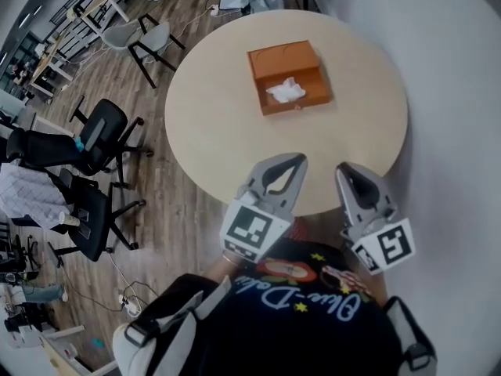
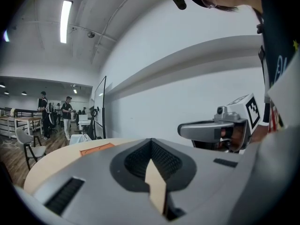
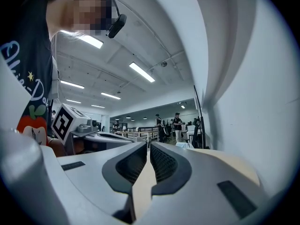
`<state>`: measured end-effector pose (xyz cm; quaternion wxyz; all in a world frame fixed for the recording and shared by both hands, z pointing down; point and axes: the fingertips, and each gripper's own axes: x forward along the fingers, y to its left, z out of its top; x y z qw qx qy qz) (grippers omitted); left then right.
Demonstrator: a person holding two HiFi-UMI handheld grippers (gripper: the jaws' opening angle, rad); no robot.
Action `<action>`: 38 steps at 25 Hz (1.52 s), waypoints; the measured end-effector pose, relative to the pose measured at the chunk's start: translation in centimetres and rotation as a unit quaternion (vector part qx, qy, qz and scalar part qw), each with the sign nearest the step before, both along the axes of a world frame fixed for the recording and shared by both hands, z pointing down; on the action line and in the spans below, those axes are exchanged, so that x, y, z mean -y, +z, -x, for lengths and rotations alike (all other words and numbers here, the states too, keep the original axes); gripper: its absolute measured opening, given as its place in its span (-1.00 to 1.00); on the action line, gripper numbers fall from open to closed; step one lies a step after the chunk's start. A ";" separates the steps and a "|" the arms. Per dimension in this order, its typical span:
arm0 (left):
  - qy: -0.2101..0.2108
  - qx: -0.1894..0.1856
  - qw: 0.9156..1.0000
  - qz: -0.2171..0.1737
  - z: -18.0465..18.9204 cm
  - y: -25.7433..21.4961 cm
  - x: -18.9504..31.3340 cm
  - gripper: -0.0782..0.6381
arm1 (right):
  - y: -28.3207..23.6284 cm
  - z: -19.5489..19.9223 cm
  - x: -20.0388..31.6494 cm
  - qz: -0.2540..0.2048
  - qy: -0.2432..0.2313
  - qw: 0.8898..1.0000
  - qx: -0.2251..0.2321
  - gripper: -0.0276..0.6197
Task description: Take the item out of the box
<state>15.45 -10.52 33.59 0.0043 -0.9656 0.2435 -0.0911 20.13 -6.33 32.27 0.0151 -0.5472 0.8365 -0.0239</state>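
An open orange box (image 1: pixel 288 75) lies on the far half of the round beige table (image 1: pixel 227 124). A crumpled white item (image 1: pixel 286 92) rests inside it. My left gripper (image 1: pixel 294 160) and right gripper (image 1: pixel 345 169) hover side by side over the table's near edge, close to my body and well short of the box. Both have their jaws together with nothing between them. In the left gripper view the box (image 2: pixel 96 148) appears as a low orange strip far across the table, beyond the gripper (image 2: pixel 151 142). The right gripper view shows its shut jaws (image 3: pixel 149 145) and the table edge (image 3: pixel 234 165).
Black office chairs (image 1: pixel 98 135) and a grey chair (image 1: pixel 145 34) stand on the wooden floor left of the table. A white wall (image 1: pixel 454 92) runs close along the table's right side. People (image 2: pixel 67 109) stand far off in the room.
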 end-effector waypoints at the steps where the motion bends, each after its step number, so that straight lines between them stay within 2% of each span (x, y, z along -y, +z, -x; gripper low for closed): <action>1: 0.001 0.003 1.000 -0.004 -0.4 0.0 0.7 -0.82 | -0.1 -0.3 0.7 0.002 -0.002 1.000 -0.003 -0.91; 10: -0.020 0.006 1.000 0.003 -1.8 0.3 6.3 -0.82 | -0.1 -2.3 6.6 0.011 -0.021 1.000 -0.008 -0.88; 15: -0.042 -0.013 0.999 0.021 -2.2 0.5 9.2 -0.82 | 0.4 -2.9 9.9 0.020 -0.033 0.999 -0.015 -0.86; 19: -0.050 -0.003 0.999 0.019 -2.0 1.2 11.1 -0.82 | 1.0 -2.9 12.2 0.028 -0.041 0.998 -0.024 -0.85; 28: -0.067 0.003 0.997 0.022 -0.7 2.7 15.1 -0.82 | 2.5 -2.2 17.1 0.053 -0.059 0.994 -0.072 -0.81; 38: -0.089 0.007 0.995 0.039 0.6 4.4 17.6 -0.82 | 4.9 -1.2 21.7 0.092 -0.096 0.982 -0.134 -0.78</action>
